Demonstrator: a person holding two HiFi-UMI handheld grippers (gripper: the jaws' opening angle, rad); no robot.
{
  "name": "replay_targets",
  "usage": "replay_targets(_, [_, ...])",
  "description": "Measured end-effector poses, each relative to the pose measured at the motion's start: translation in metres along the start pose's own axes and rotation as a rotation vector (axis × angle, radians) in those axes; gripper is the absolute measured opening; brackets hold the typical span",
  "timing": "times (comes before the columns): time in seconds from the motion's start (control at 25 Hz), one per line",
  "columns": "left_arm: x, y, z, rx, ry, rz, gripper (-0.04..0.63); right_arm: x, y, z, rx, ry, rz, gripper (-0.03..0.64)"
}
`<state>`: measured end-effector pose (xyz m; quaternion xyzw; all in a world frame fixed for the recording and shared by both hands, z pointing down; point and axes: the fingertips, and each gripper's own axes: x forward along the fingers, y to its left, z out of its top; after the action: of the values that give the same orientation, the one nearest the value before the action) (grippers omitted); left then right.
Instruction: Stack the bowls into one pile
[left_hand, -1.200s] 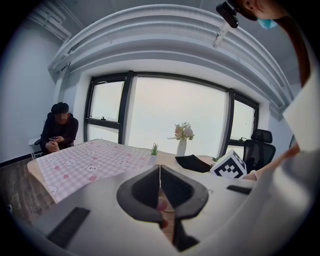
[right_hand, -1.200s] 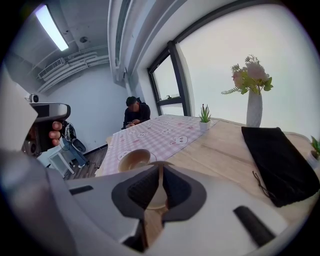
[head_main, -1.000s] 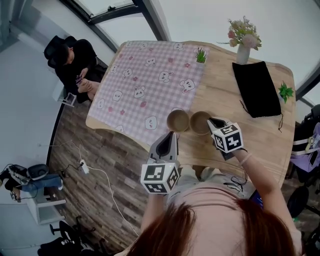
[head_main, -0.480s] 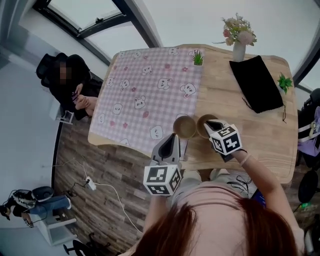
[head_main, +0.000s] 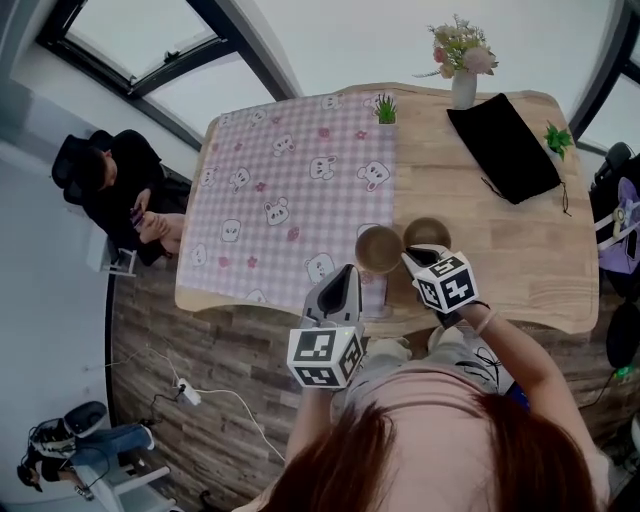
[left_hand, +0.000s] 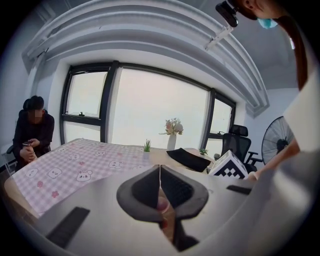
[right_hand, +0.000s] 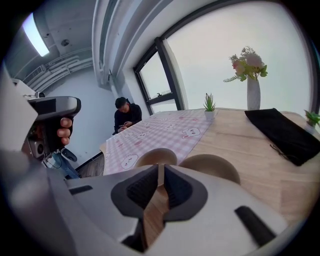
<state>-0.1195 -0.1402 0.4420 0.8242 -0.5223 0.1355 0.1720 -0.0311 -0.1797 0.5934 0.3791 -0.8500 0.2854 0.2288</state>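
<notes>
Right tool (head_main: 413, 257), jaws together, hovers beside bowls (head_main: 380, 248) near table (head_main: 520, 290) edge.

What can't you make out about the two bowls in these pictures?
- Right gripper view: the lower parts of the left bowl and right bowl are hidden behind the right gripper body.
- Left gripper view: neither bowl shows; the left gripper body fills the lower half.
- Head view: the right gripper covers the right bowl's near rim; whether the bowls touch is too small to tell.
</notes>
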Motion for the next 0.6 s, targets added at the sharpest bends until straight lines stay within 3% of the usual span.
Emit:
replay_targets(0.28, [-0.003,0.011,-0.004,0.018,0.012,-0.066,0.011,0.008,0.01,-0.018,0.11,0.015,-0.047,0.038])
replay_targets(0.6, [-0.009,0.021,-0.014,0.051,0.043,-0.124,0.011,0.016,0.01,-0.038,0.309,0.012,-0.072,0.057])
